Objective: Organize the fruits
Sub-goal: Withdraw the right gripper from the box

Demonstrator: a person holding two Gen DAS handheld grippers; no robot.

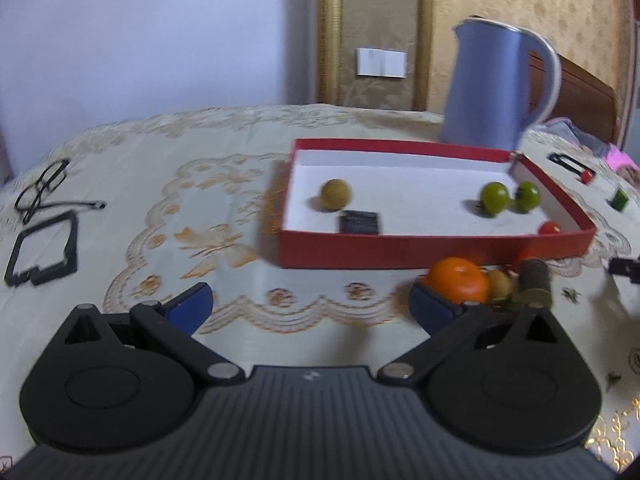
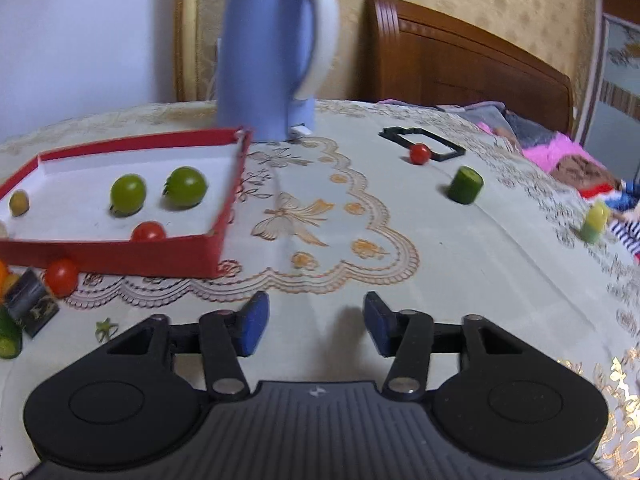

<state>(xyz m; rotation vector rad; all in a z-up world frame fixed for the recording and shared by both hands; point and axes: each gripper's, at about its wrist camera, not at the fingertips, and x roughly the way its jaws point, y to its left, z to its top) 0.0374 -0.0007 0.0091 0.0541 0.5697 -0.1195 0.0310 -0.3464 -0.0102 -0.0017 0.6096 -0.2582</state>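
A red box (image 1: 432, 249) (image 2: 120, 258) with a white floor holds a yellowish round fruit (image 1: 336, 195) (image 2: 19, 203), two green tomatoes (image 1: 495, 198) (image 2: 128, 193), a red tomato (image 2: 149, 232) and a small dark packet (image 1: 359, 222). In front of the box lie an orange (image 1: 458, 282), a kiwi-like fruit (image 1: 501, 285) and a red tomato (image 2: 61, 277). My left gripper (image 1: 310, 304) is open, its right finger (image 1: 434, 308) just beside the orange. My right gripper (image 2: 316, 324) is open over bare cloth with nothing between its fingers. Farther right sit a red tomato (image 2: 420, 153) and a cucumber piece (image 2: 465, 185).
A blue kettle (image 1: 492, 88) (image 2: 268, 56) stands behind the box. Glasses (image 1: 42, 188) and a black frame (image 1: 44, 248) lie at the left. Another black frame (image 2: 422, 142) and a yellow-green piece (image 2: 596, 222) are at the right. A dark packet (image 2: 30, 302) and cucumber slice (image 2: 8, 338) lie front left. A bed borders the table's right side.
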